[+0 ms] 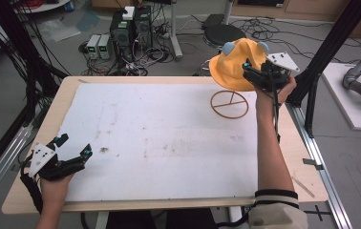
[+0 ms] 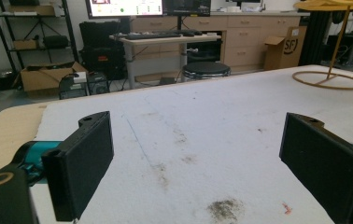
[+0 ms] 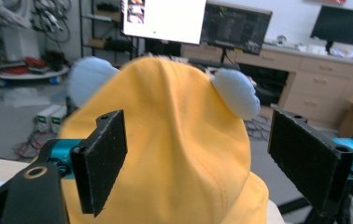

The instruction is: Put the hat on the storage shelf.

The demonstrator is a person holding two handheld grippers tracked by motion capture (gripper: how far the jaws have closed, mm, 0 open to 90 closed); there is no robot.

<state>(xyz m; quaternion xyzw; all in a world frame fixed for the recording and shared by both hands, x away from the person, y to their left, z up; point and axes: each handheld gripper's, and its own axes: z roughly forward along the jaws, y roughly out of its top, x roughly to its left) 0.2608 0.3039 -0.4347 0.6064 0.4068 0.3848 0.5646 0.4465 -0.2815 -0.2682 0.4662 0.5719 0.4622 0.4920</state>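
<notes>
An orange hat (image 1: 233,64) with two pale blue ears sits on top of a thin orange stand, whose ring base (image 1: 229,104) rests on the table's far right. My right gripper (image 1: 249,71) is raised at the hat's right side and is open. In the right gripper view the hat (image 3: 174,135) rises between and just beyond the wide-apart jaws of my right gripper (image 3: 198,163); contact cannot be told. My left gripper (image 1: 76,144) hovers open over the near left of the table, holding nothing. The left gripper view shows my left gripper (image 2: 198,158) and the stand base (image 2: 329,80) far off.
A stained white sheet (image 1: 169,138) covers most of the wooden table (image 1: 35,191). A black frame post (image 1: 322,52) stands close to the right of the hat. Computers and cables (image 1: 131,33) and a stool (image 1: 224,33) are on the floor behind the table.
</notes>
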